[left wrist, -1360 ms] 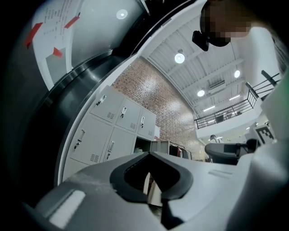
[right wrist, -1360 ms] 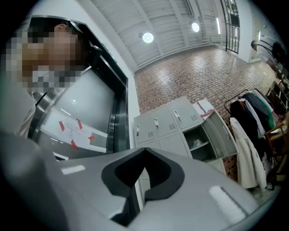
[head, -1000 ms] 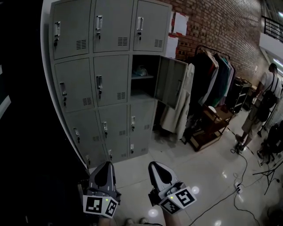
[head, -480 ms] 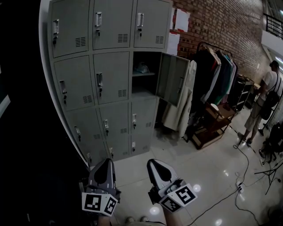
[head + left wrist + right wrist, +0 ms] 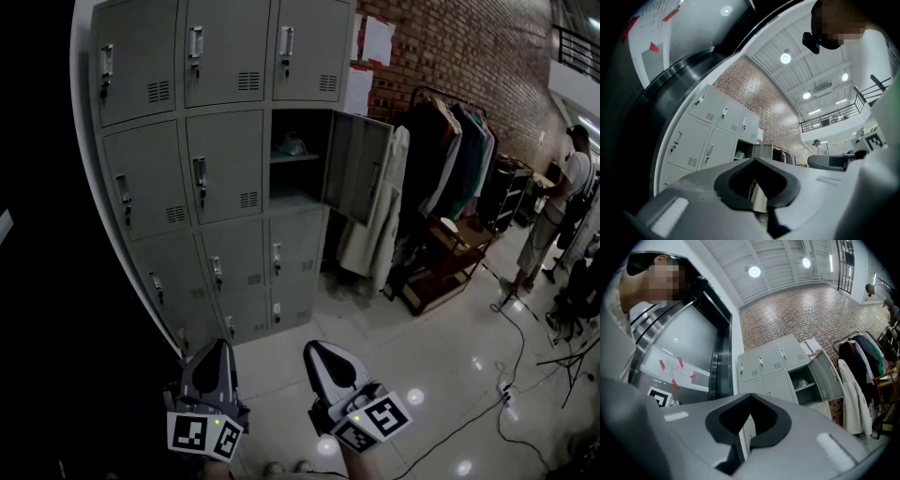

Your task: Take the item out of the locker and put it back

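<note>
Nothing in hand, both my left gripper (image 5: 219, 345) and right gripper (image 5: 312, 349) are clenched empty, well short of the locker (image 5: 150, 202). The item (image 5: 292, 145) sits inside on the shelf, so the grab looks still to do.

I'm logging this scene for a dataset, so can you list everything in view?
locker bank: one, grey, left of brick wall
open door: one, grey, right column, second row
item: one, pale, inside the open compartment
papers: a few, white, on the brick wall
garments: several, dark, hanging right of the locker bank
coat: one, off-white, beside the open door
person: one, pale top, far right
cables: a few, dark, on the floor
left gripper: one, grey, bottom centre, shut, empty
right gripper: one, grey, beside it, shut, empty
</note>
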A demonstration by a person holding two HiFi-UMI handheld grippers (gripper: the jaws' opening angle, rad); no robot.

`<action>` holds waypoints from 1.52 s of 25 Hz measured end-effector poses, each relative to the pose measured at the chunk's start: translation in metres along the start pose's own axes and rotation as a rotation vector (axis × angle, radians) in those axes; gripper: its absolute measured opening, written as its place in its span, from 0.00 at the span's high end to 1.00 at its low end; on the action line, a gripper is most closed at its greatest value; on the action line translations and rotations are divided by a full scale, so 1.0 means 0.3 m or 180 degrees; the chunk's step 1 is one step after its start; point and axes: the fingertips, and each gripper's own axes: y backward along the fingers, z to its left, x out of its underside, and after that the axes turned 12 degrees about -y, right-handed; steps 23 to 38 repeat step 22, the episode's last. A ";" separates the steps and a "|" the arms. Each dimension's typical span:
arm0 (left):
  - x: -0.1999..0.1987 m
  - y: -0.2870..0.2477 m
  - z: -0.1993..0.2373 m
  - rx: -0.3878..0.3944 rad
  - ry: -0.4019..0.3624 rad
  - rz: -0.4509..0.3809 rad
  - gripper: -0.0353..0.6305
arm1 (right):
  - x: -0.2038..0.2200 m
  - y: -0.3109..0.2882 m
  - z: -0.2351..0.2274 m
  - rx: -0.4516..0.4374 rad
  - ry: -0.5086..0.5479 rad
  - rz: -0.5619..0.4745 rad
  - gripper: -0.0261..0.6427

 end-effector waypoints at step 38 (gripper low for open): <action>0.031 -0.058 -0.123 0.0241 0.0113 0.0005 0.94 | -0.026 0.079 -0.085 0.0191 0.0067 -0.0019 0.96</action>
